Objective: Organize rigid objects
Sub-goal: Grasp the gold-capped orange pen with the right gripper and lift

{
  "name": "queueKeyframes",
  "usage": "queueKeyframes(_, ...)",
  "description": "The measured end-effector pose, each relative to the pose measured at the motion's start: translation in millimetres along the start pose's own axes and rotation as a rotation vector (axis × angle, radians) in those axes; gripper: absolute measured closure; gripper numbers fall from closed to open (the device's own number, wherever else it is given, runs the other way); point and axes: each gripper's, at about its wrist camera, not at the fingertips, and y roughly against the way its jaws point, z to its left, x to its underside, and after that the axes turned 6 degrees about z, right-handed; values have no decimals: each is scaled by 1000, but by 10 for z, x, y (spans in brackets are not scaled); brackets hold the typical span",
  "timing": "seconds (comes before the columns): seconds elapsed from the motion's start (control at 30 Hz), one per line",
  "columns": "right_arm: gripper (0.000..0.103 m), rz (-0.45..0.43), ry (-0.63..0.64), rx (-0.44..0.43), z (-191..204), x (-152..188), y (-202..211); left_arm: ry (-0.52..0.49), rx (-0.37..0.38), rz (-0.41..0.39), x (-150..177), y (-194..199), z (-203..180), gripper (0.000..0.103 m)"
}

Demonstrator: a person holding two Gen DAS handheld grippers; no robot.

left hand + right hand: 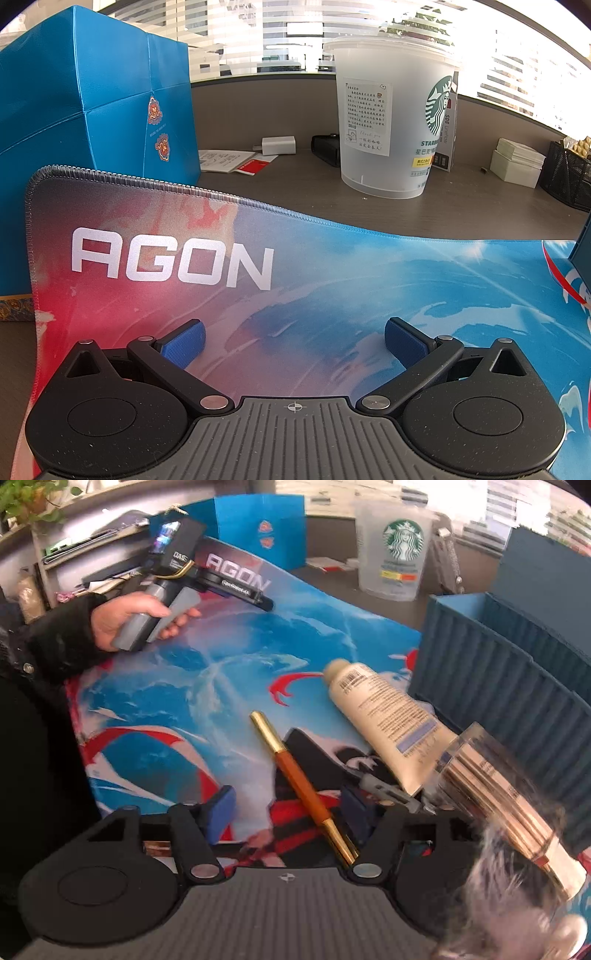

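Motion-blurred brush (509, 849) at lower right

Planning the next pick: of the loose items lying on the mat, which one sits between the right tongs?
The orange-and-gold pen: its lower end lies between the open right tongs. The cream tube and gold compact lie off to the right.

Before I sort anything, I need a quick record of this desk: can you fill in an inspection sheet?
Surface: colourful AGON desk mat on a grey desk.
Job's things: orange-and-gold pen, cream squeeze tube, gold ribbed cylinder, all lying on the mat; ribbed blue organiser box beside them.
Clutter: frosted Starbucks cup, blue paper bag, white charger.
Grippers: left hand-held gripper open, empty; right hand-held gripper open, the pen between its fingers.
Cables: nothing seen.
Surroundings: office window blinds.
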Motion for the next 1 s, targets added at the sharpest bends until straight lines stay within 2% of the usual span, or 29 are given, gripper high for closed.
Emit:
queueKeyframes(0.2, 56, 6, 35, 20, 8, -40, -36, 0, 0, 0, -2, 0, 1, 0)
queueKeyframes(0.4, 75, 12, 57, 10, 75, -83, -47, 0, 0, 0, -2, 0, 1, 0)
queueKeyframes(0.47, 86, 1, 49, 13, 87, -87, -59, 0, 0, 0, -2, 0, 0, 0)
queueKeyframes(0.57, 92, -3, 50, 37, 128, -111, -82, 0, 0, 0, -2, 1, 0, 0)
queueKeyframes(0.7, 94, 19, 91, 78, 218, -165, -104, 0, 0, 0, -2, 0, 0, 0)
queueKeyframes(1.0, 94, 15, 135, 79, 278, -292, 1, 0, 0, 0, -2, 1, -1, 0)
